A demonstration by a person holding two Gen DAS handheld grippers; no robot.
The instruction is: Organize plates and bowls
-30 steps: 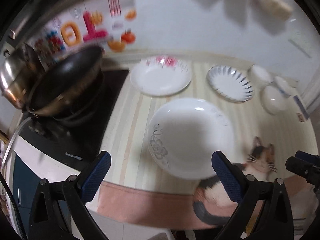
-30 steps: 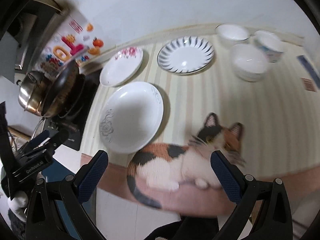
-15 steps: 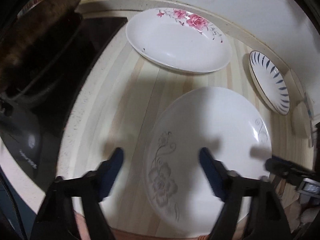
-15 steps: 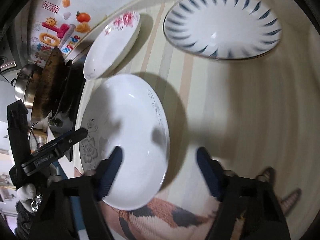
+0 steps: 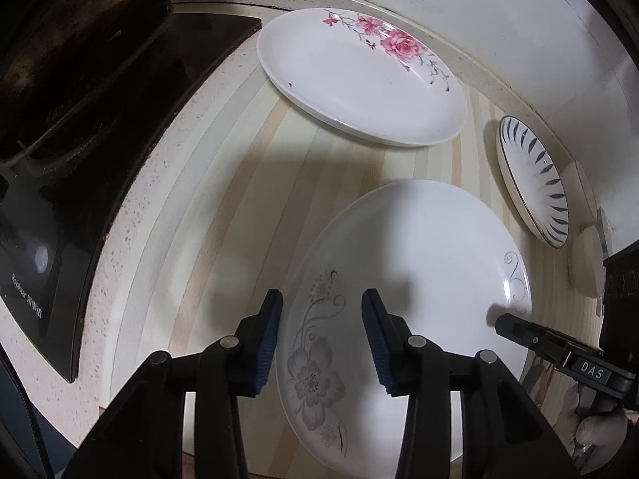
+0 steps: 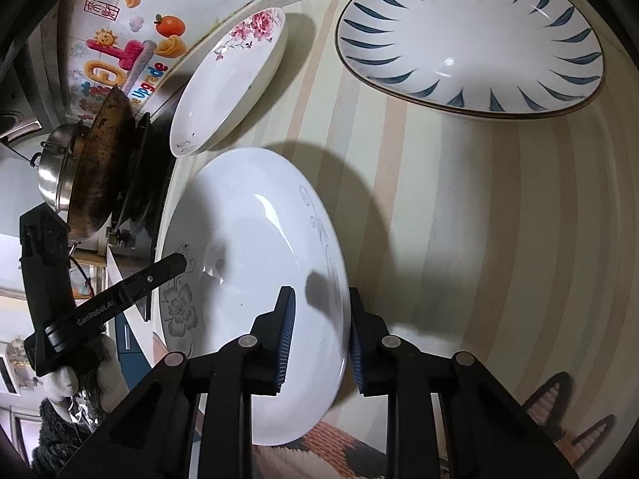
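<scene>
A large white plate with a grey flower print [image 5: 419, 259] lies on the striped counter. My left gripper [image 5: 322, 311] straddles its left rim: one pad is outside the edge and one over the inside. Its jaws are closing, and a gap still shows. My right gripper [image 6: 319, 303] straddles the right rim of the same plate [image 6: 247, 239]. Its jaws are also closing, with the rim between the pads. Each gripper shows in the other's view: the right one [image 5: 519, 327] and the left one [image 6: 159, 271].
A pink-flowered plate [image 5: 351, 80] and a blue-striped plate [image 6: 471, 40] lie further back by the wall. A small white bowl [image 5: 585, 259] sits at the right. A black stove [image 5: 60, 199] with a wok [image 6: 100, 159] and a steel pot [image 6: 52, 167] is at the left.
Both grippers came down from above the counter to the grey-flower plate's opposite rims. Their jaws narrowed from wide open to close around each rim.
</scene>
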